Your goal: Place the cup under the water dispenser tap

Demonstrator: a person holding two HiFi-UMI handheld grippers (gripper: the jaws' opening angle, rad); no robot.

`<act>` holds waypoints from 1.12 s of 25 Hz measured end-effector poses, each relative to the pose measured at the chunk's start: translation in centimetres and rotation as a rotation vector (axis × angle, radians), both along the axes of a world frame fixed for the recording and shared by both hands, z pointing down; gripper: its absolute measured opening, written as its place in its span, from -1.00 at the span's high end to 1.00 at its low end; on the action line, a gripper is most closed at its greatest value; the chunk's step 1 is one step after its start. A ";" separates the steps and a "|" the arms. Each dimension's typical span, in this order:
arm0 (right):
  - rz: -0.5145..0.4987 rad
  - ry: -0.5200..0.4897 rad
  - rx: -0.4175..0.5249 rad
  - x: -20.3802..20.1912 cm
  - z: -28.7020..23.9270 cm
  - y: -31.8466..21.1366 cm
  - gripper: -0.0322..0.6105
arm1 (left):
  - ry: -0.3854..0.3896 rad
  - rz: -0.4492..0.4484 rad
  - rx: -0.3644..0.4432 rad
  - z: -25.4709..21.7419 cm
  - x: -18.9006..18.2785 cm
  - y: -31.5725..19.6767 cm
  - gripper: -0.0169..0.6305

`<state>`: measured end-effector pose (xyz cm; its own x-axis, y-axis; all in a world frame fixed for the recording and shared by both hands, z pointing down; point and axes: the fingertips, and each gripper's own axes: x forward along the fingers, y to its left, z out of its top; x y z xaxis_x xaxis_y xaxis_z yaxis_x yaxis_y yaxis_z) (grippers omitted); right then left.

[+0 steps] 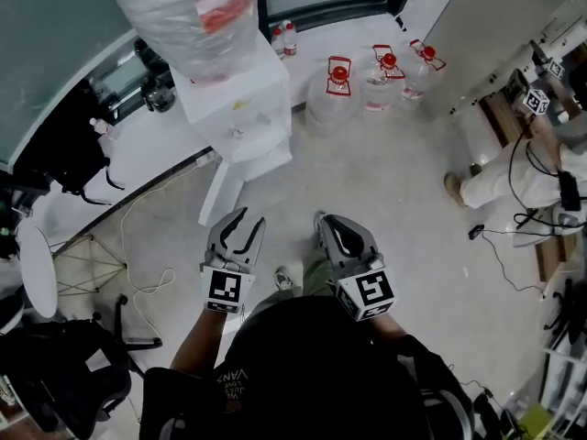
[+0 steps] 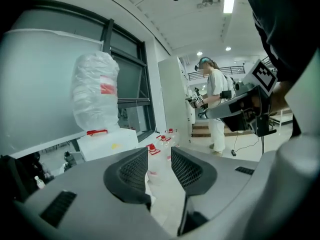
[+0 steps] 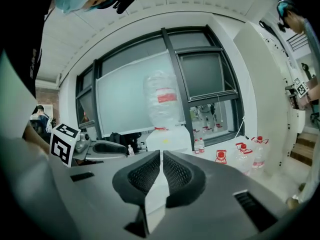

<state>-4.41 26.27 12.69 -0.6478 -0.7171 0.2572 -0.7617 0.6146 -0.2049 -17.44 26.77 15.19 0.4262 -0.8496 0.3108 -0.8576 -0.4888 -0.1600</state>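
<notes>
The white water dispenser (image 1: 234, 108) stands by the window with a plastic-wrapped bottle (image 1: 188, 12) on top. It also shows in the left gripper view as the dispenser (image 2: 107, 144) and in the right gripper view as the dispenser (image 3: 167, 136). I see no cup in any view. My left gripper (image 1: 240, 220) is held low over the floor, short of the dispenser, open with nothing between its jaws (image 2: 160, 154). My right gripper (image 1: 326, 224) hangs beside it, shut and empty (image 3: 161, 156).
Several large water jugs with red caps (image 1: 339, 85) stand on the floor right of the dispenser, two small bottles (image 1: 284, 37) behind them. A person in white (image 1: 514, 177) is at the right. A white cable (image 1: 147, 287) and a black chair (image 1: 64, 365) lie to the left.
</notes>
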 end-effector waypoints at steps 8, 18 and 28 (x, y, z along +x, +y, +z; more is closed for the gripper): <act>-0.061 0.016 -0.003 0.8 3.9 -7.0 0.76 | -0.016 -0.026 -0.094 7.2 1.6 -7.0 0.49; -0.065 -0.047 -0.057 1.8 11.9 -13.7 0.76 | -0.109 -0.014 -0.216 20.0 2.3 -13.7 0.45; -0.091 -0.063 -0.140 0.8 26.2 -18.5 0.76 | -0.168 0.008 -0.297 37.0 2.0 -18.9 0.44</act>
